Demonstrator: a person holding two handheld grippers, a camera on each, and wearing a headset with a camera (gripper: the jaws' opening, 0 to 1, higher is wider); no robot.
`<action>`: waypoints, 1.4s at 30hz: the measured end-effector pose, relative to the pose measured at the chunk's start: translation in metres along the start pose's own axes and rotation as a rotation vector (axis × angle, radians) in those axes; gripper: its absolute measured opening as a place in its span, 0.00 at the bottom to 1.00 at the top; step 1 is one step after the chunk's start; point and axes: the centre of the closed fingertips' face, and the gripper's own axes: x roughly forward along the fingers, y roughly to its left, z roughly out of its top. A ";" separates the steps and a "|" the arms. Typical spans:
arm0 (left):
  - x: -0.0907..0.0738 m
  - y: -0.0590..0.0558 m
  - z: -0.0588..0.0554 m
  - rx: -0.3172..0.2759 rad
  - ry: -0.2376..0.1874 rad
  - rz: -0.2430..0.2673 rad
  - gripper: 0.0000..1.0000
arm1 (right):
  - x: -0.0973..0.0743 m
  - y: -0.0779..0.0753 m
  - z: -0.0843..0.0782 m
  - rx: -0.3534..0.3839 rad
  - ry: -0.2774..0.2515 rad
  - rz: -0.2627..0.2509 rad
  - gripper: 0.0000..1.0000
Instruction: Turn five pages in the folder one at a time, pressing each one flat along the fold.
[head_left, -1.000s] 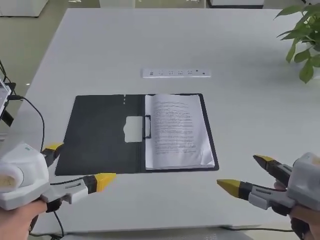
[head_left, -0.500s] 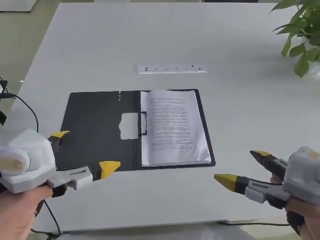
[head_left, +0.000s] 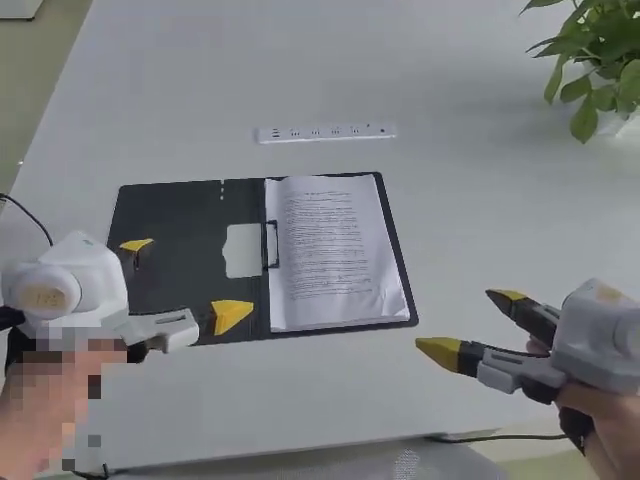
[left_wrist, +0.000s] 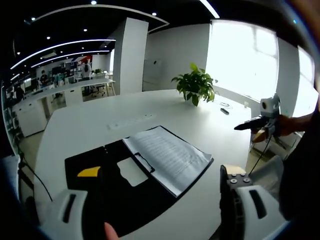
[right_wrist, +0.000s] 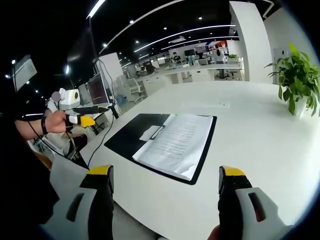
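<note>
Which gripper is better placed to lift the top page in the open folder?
Right, probably. In the folder the paper stack lies on the right, free edge nearest the open right gripper; the left gripper hovers open over the left cover.

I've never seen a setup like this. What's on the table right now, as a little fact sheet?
Table: white, wide
Folder: black, lying open and flat
Pages: printed stack on the folder's right half, clipped at the fold
Left gripper: open, empty, at the folder's left cover
Right gripper: open, empty, over bare table right of the folder
Also there: power strip beyond the folder; plant at far right
</note>
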 end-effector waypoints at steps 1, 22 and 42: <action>0.004 -0.001 0.002 0.000 -0.003 -0.006 0.97 | 0.000 0.000 -0.001 0.001 0.002 -0.001 0.86; 0.103 -0.056 0.020 0.077 0.025 -0.165 0.96 | 0.000 -0.011 -0.011 0.031 0.014 -0.015 0.85; 0.191 -0.102 -0.021 0.115 0.140 -0.246 0.94 | 0.006 -0.020 -0.012 0.051 0.033 -0.009 0.84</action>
